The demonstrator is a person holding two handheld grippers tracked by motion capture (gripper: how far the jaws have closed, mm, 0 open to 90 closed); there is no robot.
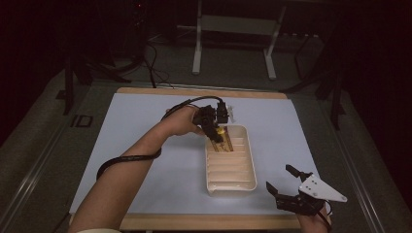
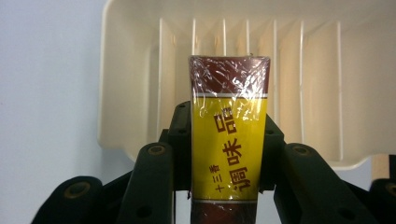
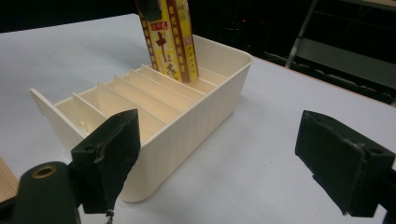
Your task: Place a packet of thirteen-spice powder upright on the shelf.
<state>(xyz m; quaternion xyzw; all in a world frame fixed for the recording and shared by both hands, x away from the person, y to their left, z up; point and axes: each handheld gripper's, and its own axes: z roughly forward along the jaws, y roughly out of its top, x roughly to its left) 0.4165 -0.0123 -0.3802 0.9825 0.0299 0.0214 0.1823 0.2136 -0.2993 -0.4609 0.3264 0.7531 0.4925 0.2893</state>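
A tall packet (image 1: pixel 221 138) in yellow and maroon with clear wrap is gripped by my left gripper (image 1: pixel 215 127), shut on its sides. In the left gripper view the packet (image 2: pixel 229 140) stands between the jaws of the left gripper (image 2: pixel 228 142), in front of the cream slotted tray (image 2: pixel 126 93). In the right gripper view the packet (image 3: pixel 168 39) is tilted, its lower end down in a slot near the tray's (image 3: pixel 187 126) far end. My right gripper (image 1: pixel 281 177) rests near the front right of the tray (image 1: pixel 250 165). This right gripper (image 3: pixel 226 161) is open and holds nothing.
The tray sits on a pale blue mat (image 1: pixel 145 126) over a wooden table (image 1: pixel 204 222). Its other slots look empty. A metal stand (image 1: pixel 233 29) and cables (image 1: pixel 150 63) are on the dark floor behind the table.
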